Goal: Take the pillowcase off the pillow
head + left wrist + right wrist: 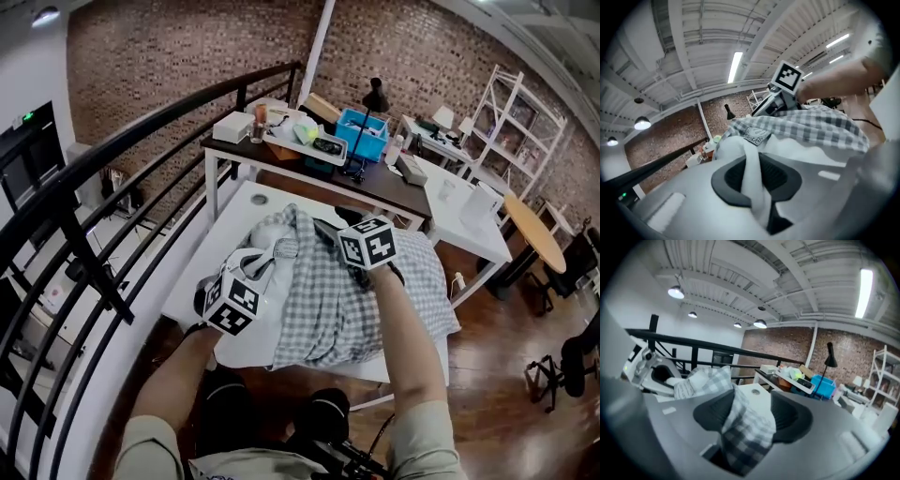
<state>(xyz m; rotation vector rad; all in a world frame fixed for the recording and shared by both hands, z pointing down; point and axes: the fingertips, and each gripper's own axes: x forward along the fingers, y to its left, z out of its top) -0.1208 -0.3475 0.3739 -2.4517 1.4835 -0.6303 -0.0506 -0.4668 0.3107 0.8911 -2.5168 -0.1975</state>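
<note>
A pillow (265,231) in a grey-and-white checked pillowcase (349,302) lies on the white table (199,274). The pillow's white end shows at the case's open far-left end. My left gripper (260,266) is at that end, shut on a fold of the white pillow fabric (754,164), which runs between its pads (774,174). The checked case (811,124) bunches just beyond. My right gripper (330,234) is over the top of the pillow. Its jaws stand wide, and a fold of checked pillowcase (746,427) drapes loosely between them without being pinched.
Behind the table stands a dark desk (375,183) with a blue bin (362,132), a tray of items and a black lamp (374,95). A black railing (141,159) runs along the left. A second white desk (469,217) and a shelf unit are at the right.
</note>
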